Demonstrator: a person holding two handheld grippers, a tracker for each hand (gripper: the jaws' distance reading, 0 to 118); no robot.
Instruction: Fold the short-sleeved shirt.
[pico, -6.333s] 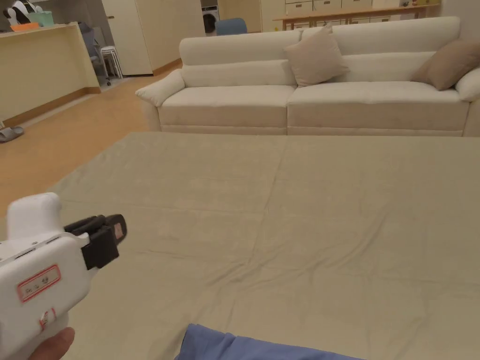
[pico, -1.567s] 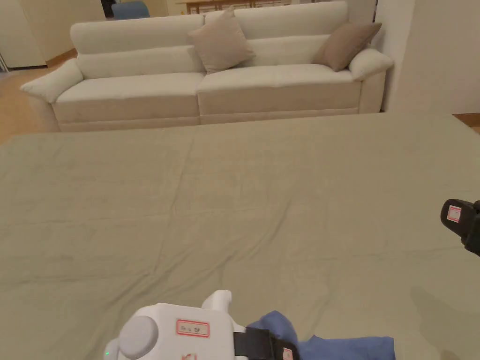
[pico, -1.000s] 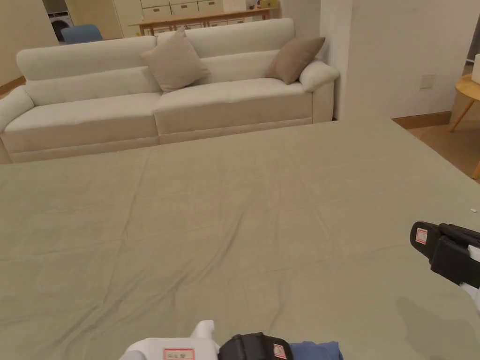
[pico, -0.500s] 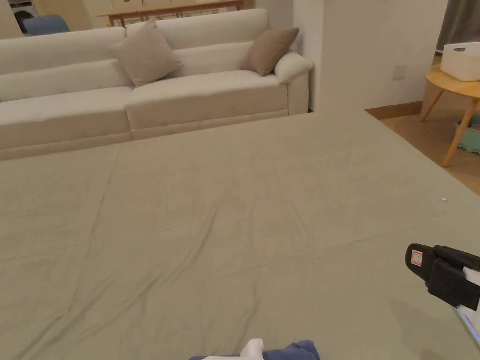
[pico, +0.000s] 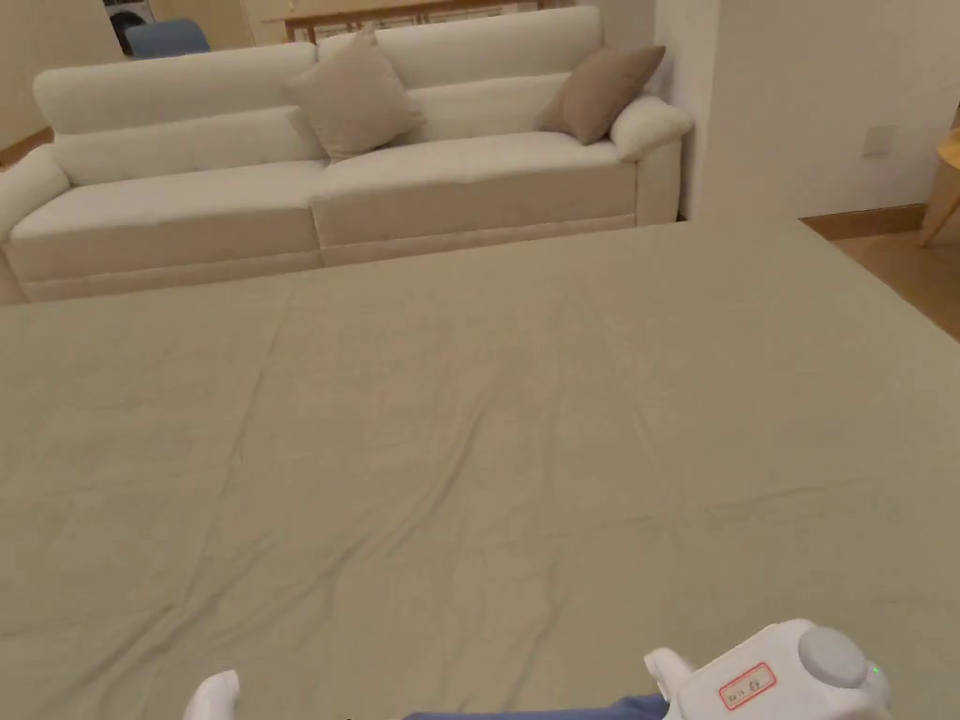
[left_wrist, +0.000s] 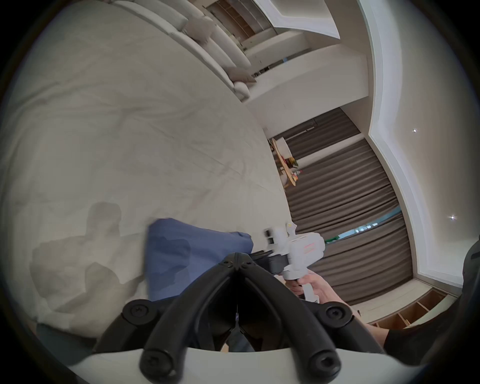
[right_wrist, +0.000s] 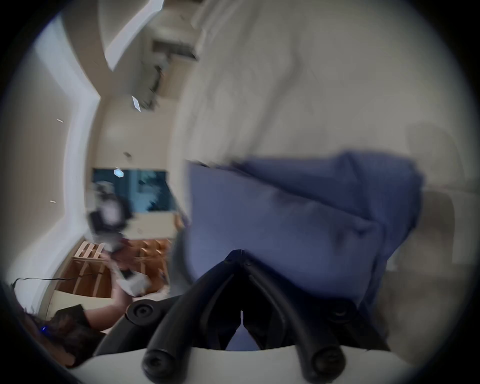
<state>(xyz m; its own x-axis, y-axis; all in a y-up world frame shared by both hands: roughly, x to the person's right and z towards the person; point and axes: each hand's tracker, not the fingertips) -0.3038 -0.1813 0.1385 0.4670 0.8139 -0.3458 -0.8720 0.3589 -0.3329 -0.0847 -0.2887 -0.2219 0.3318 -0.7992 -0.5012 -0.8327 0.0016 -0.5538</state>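
A blue short-sleeved shirt (left_wrist: 187, 249) is bunched at the near edge of the bed, showing as a thin blue strip (pico: 534, 714) in the head view. My left gripper (left_wrist: 237, 256) has its jaws together against the shirt's near edge, with cloth in the gap behind the tips. My right gripper (right_wrist: 240, 253) is shut on a blurred fold of the shirt (right_wrist: 285, 220). From the left gripper view, the right gripper (left_wrist: 259, 256), held in a hand, meets the shirt's corner. Its white body (pico: 778, 677) sits at the bottom right of the head view.
A wide bed under a beige-green sheet (pico: 487, 422) stretches ahead. A cream sofa (pico: 328, 178) with two cushions stands past its far edge. A white wall (pico: 825, 103) and wood floor lie to the right. Dark curtains (left_wrist: 350, 220) hang beyond the bed's side.
My right gripper has come down from hovering over the bed's right side to the shirt at the near edge. The left gripper has sunk lower in the head view, which swung left again.
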